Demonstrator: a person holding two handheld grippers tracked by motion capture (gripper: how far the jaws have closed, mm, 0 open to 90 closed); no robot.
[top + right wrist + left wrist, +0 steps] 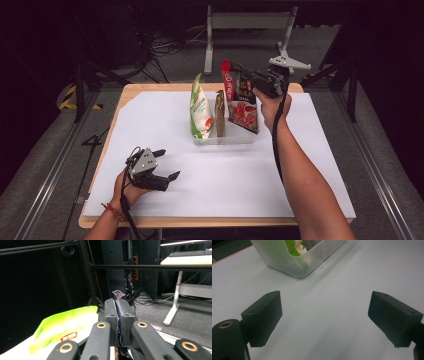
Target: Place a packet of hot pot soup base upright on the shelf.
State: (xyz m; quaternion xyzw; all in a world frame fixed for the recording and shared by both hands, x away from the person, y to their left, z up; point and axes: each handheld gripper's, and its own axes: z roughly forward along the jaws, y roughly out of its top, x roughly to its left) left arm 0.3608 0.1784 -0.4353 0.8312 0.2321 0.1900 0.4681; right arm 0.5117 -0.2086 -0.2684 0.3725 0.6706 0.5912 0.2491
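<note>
Right tool (pixel 245 75) is clamped on the top edge of a dark red snack bag (pixel 244 105), whose crimped seal pokes up between the closed pads in the right gripper view (pixel 118 294). That bag hangs at the right end of a clear plastic bin (pixel 225 138) at the far middle of the white surface (pixel 300 165), its lower part sitting inside or just over the bin; I cannot tell which. To its left in the bin stand a red packet (pixel 228 82), a thin brown packet (pixel 219 112) and a green-and-white bag (pixel 200 107).

Left tool (pixel 162 165) rests near the left front of the surface with its jaws apart and nothing between them.

Such a bag is likely light, soft and crinkly, with slick film and crushable contents. Its flat top seal is the soundest place to grip, as the puffed body would deform.
</note>
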